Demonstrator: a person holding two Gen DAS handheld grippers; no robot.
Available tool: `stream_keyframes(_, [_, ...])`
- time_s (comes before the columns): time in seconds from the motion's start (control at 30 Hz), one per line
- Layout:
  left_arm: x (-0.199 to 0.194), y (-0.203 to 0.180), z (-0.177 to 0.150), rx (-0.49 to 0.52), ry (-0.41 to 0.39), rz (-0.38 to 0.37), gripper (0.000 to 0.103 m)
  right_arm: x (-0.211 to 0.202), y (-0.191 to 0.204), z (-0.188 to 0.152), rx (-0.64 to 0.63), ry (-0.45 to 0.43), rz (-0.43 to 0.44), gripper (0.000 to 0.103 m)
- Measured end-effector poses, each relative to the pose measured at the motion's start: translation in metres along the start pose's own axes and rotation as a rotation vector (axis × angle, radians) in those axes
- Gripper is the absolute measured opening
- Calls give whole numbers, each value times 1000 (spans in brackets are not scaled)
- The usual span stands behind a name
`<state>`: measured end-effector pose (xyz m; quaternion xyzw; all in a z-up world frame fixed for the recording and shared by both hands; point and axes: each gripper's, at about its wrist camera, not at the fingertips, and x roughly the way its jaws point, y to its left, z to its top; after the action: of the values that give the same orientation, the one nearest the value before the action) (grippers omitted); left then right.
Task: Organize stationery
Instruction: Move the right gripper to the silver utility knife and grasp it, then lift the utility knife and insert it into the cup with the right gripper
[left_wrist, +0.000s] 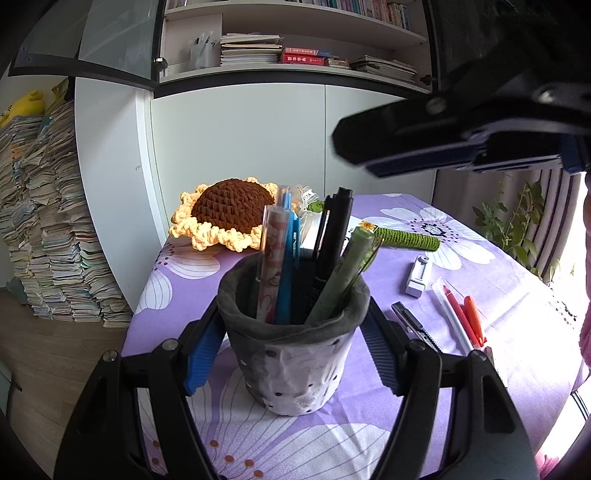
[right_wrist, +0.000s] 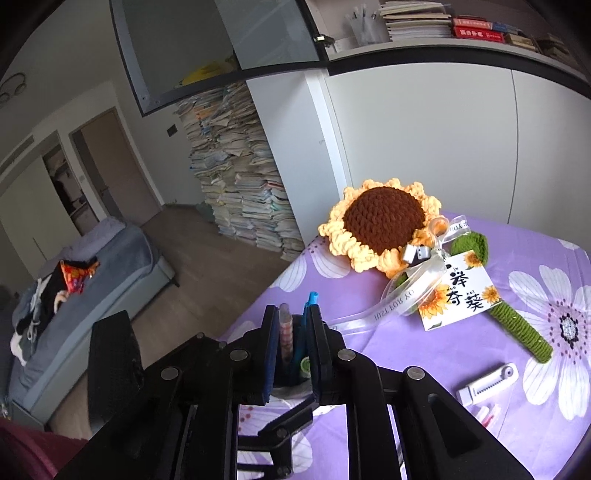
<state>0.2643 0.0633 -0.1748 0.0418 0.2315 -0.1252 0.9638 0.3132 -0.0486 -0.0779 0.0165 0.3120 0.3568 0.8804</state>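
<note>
A grey felt-rimmed pen holder (left_wrist: 291, 362) stands on the purple flowered tablecloth (left_wrist: 491, 273). My left gripper (left_wrist: 295, 354) is shut on it, a blue pad pressing each side. Inside stand several pens: a pink patterned one (left_wrist: 271, 266), a blue one (left_wrist: 290, 258), a black one (left_wrist: 334, 236) and a green one (left_wrist: 345, 273). My right gripper (left_wrist: 354, 155) hovers above and to the right of the pens. In the right wrist view the right gripper (right_wrist: 291, 314) has a narrow gap with nothing gripped; the pen tops (right_wrist: 284, 314) show through it from below.
Loose on the cloth at the right lie a white correction-tape case (left_wrist: 418, 276), a black utility knife (left_wrist: 413, 325) and red and orange pens in a clear sleeve (left_wrist: 463, 317). A crochet sunflower (right_wrist: 384, 221) with a card (right_wrist: 458, 295) lies at the back. Book stacks (left_wrist: 48, 221) stand left of the table.
</note>
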Motion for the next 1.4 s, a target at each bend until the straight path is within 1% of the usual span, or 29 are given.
stream_keyframes(0.03, [0, 0, 0, 0, 0, 0, 71, -9, -2, -1, 9, -9, -6, 33])
stream_keyframes(0.07, [0, 0, 0, 0, -1, -1, 71, -19, -5, -3, 20, -22, -16, 46])
stream_keyframes(0.1, [-1, -1, 0, 1, -2, -1, 71, -30, -9, -5, 33, -40, -39, 54])
stream_keyframes(0.17, [-1, -2, 0, 3, -3, -1, 71, -43, -20, -10, 52, -44, -117, 55])
stream_keyframes(0.23, [-1, -2, 0, 4, -2, 2, 71, -43, -36, -17, 82, 16, -197, 55])
stream_keyframes(0.27, [-1, -2, 0, 6, -6, 7, 72, -36, -46, -24, 110, 75, -232, 55])
stream_keyframes(0.33, [-5, -4, 0, 14, -22, 14, 75, -15, -64, -37, 164, 204, -274, 55])
stream_keyframes(0.4, [-8, -6, 0, 25, -42, 11, 75, 8, -75, -52, 200, 302, -287, 55])
stream_keyframes(0.43, [-10, -7, -1, 30, -49, 7, 77, 17, -78, -58, 211, 330, -283, 55])
stream_keyframes(0.5, [-12, -7, -1, 32, -59, 10, 79, 30, -83, -64, 217, 360, -283, 55])
stream_keyframes(0.6, [-12, -4, 0, 17, -65, 9, 79, 43, -83, -64, 207, 370, -310, 55])
stream_keyframes(0.63, [-12, -3, 0, 13, -64, 6, 78, 46, -82, -62, 202, 372, -322, 55])
stream_keyframes(0.7, [-13, -2, 0, 5, -68, 7, 73, 51, -81, -61, 190, 378, -329, 55])
stream_keyframes(0.73, [-13, -1, 0, 2, -68, 3, 74, 53, -81, -60, 185, 382, -333, 53])
stream_keyframes(0.77, [-12, -1, 0, 0, -68, 3, 74, 55, -80, -60, 182, 386, -335, 49])
stream_keyframes(0.8, [-12, -1, 1, -1, -68, 2, 74, 58, -79, -60, 179, 393, -335, 47])
stream_keyframes(0.97, [-13, -1, 1, 1, -73, -1, 74, 70, -82, -64, 186, 413, -341, 47])
stream_keyframes(1.03, [-14, -1, 0, 4, -79, -1, 76, 71, -83, -65, 189, 410, -345, 45])
stream_keyframes(1.07, [-15, -1, 0, 6, -86, 1, 78, 72, -83, -64, 186, 411, -349, 41])
stream_keyframes(1.1, [-16, -2, 0, 9, -92, 1, 79, 72, -83, -64, 179, 411, -354, 34])
stream_keyframes(1.13, [-16, -2, 0, 11, -95, 2, 79, 72, -83, -64, 174, 412, -360, 31])
stream_keyframes(1.17, [-16, -2, 0, 10, -95, 2, 79, 72, -83, -64, 168, 413, -369, 17])
stream_keyframes(1.2, [-16, -2, 0, 8, -94, 2, 79, 72, -83, -65, 166, 414, -371, 13])
stream_keyframes(1.33, [-16, -1, 0, -4, -94, 0, 74, 67, -85, -65, 192, 406, -324, 12])
stream_keyframes(1.4, [-16, 0, -1, -6, -93, -1, 74, 56, -82, -63, 201, 384, -299, 12])
